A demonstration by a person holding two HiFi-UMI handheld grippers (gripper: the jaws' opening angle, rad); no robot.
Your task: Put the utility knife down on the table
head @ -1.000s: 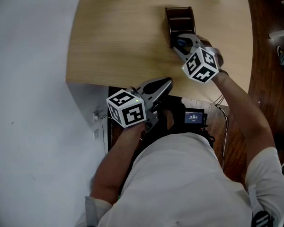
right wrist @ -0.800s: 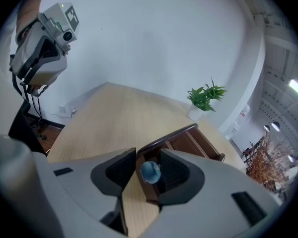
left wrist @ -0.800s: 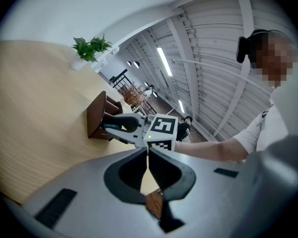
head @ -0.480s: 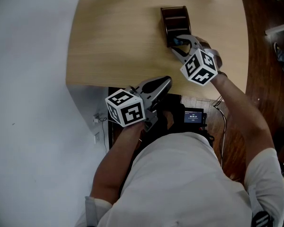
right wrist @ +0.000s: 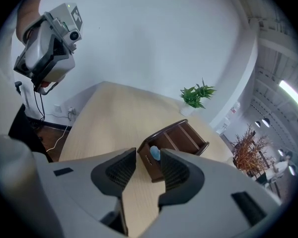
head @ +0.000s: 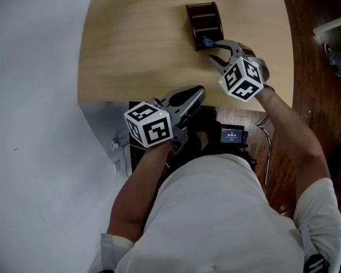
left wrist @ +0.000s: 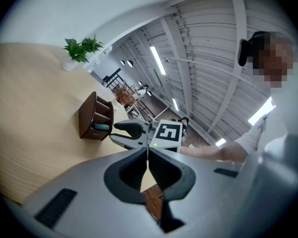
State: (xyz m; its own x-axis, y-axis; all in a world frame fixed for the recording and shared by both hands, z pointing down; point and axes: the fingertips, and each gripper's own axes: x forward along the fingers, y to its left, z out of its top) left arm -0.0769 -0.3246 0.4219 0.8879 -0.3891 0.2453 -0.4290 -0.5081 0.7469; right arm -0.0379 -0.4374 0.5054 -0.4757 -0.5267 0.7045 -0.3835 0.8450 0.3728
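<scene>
Though mostly hidden in organizer (head: 203,17), utility knife (head: 206,40)

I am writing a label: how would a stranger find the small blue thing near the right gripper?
Start at the light wooden table. On it stands a dark brown compartment box; the blue object sits in its end compartment, nearest the right gripper. It is the only blue item.

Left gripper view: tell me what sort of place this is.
Probably an office or studio in an industrial-style hall: bare ceiling beams with strip lights, a wooden table with a desk organiser, a potted plant.
</scene>
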